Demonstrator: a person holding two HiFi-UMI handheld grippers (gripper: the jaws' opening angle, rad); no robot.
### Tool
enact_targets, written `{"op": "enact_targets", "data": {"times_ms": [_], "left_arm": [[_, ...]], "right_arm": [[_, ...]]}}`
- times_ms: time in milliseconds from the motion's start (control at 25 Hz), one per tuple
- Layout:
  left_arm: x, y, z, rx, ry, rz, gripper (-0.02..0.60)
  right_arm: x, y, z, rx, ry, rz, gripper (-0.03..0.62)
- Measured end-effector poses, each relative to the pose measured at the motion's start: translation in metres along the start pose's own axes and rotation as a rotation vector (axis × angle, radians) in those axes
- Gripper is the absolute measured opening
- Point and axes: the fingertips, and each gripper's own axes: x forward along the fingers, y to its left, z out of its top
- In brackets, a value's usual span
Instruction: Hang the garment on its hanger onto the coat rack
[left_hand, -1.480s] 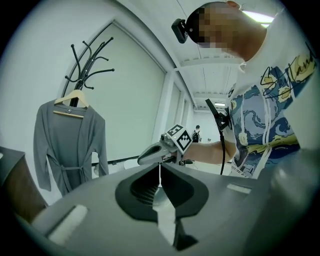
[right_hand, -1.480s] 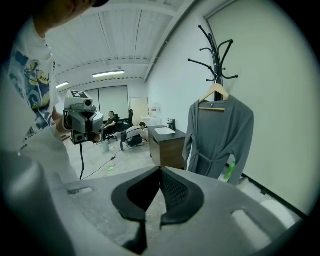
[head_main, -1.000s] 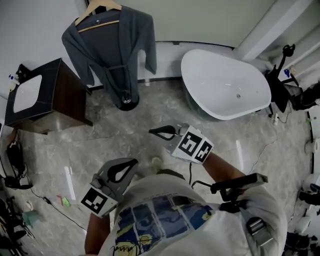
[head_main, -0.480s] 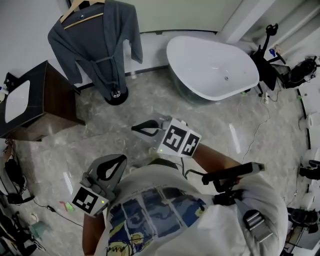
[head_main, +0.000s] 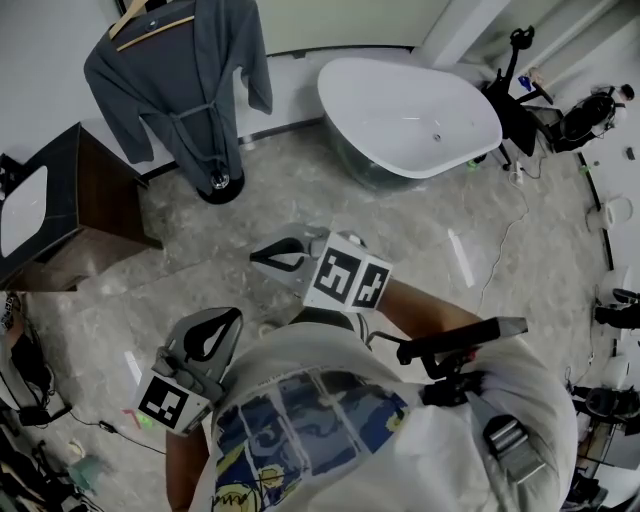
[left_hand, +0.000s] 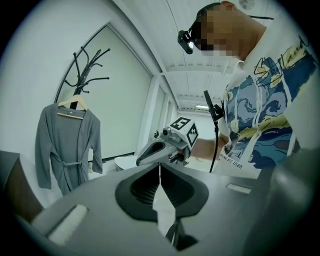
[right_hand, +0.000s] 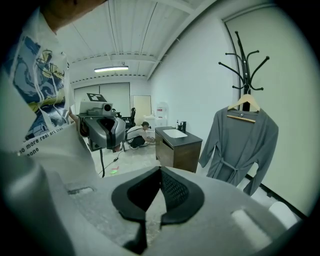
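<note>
The head view looks steeply down over the person, with the robe far off at upper left. Both gripper views sit low and look level across the room, and both share the robe and rack.

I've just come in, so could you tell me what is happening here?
A person holds two grippers close to the body; the left gripper and the right gripper are both shut and empty. The grey robe, on its wooden hanger, already hangs on the coat rack, away from both.
</note>
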Motion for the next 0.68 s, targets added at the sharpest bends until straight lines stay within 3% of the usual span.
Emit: {"op": "enact_targets", "data": {"times_ms": [680], "left_arm": [[-0.030, -0.021, -0.025, -0.018, -0.040, -0.024, 0.011]], "right_arm": [[0.003, 0.052, -0.009, -0.001, 0.052, 0.016, 0.002]]}}
